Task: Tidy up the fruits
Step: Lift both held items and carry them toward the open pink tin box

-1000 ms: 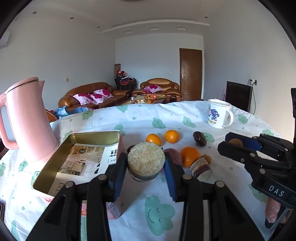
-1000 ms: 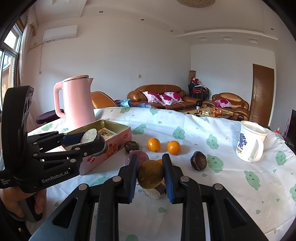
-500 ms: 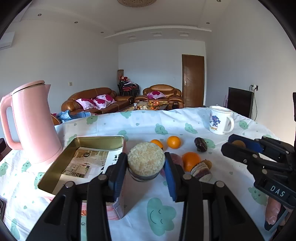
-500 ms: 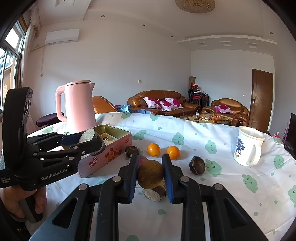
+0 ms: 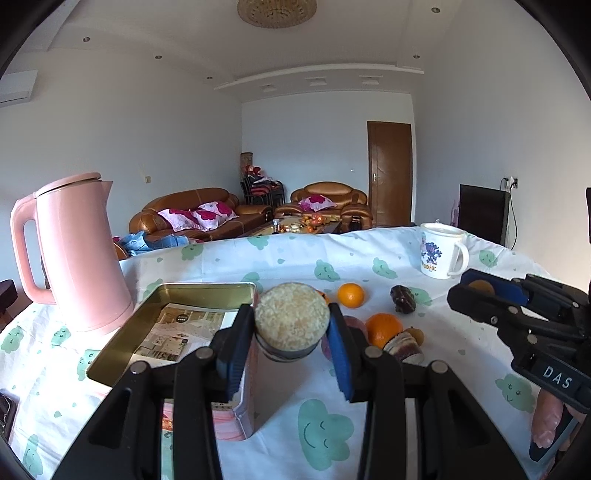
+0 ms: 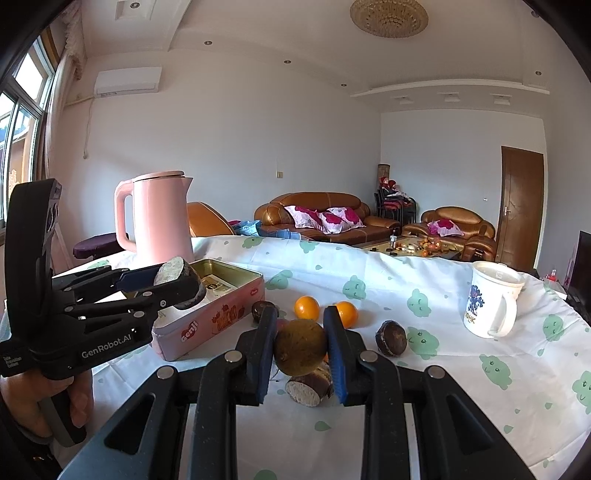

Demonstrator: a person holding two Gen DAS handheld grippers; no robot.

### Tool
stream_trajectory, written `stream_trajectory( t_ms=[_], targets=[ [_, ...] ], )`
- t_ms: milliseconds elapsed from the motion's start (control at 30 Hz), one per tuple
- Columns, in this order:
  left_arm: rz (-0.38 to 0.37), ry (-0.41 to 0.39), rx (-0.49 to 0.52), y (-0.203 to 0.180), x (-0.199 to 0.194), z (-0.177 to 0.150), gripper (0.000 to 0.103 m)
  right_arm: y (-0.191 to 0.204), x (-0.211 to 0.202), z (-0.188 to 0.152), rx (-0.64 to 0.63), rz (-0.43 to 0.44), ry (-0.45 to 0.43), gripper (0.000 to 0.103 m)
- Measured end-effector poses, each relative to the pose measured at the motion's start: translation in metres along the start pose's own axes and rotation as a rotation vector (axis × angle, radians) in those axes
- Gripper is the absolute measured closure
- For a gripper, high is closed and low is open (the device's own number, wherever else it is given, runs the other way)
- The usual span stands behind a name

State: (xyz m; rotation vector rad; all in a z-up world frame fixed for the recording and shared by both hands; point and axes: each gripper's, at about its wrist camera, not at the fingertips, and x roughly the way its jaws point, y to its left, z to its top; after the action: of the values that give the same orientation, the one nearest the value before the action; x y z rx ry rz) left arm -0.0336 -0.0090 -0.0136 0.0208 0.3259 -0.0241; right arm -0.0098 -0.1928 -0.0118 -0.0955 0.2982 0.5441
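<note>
Both grippers have risen: left gripper clamps a cut fruit half beside the tin's near right corner; right gripper clamps a brown fruit above the table's middle, probably tin-bound.

Pink kettle near the table's left edge, white mug with a cartoon print toward its far right, brown sofas with pink cushions, brown door, ceiling lamp.
</note>
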Motion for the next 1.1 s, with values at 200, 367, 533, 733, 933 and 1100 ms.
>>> stream_trajectory(
  t_ms=[200,367,533,733,933,1100],
  targets=[
    [0.014,-0.025,0.009,-0.002,-0.005,0.000,0.062,0.000,-0.002,0.000,-0.003,-0.003,-0.008,0.075],
    [0.025,-0.030,0.010,-0.001,-0.006,0.001,0.062,0.006,-0.002,0.001,-0.033,-0.003,-0.007,0.075],
    [0.041,-0.036,0.024,-0.003,-0.007,0.001,0.062,0.012,-0.001,0.001,-0.067,-0.002,-0.008,0.075],
    [0.057,-0.029,0.032,-0.003,-0.006,0.002,0.062,0.014,0.005,0.002,-0.092,0.003,0.014,0.075],
    [0.047,-0.016,0.033,-0.002,-0.005,0.004,0.062,0.016,0.010,0.006,-0.118,0.009,0.029,0.075],
    [0.047,0.005,0.031,0.001,-0.004,0.007,0.062,0.016,0.012,0.012,-0.120,0.023,0.032,0.075]
  ],
)
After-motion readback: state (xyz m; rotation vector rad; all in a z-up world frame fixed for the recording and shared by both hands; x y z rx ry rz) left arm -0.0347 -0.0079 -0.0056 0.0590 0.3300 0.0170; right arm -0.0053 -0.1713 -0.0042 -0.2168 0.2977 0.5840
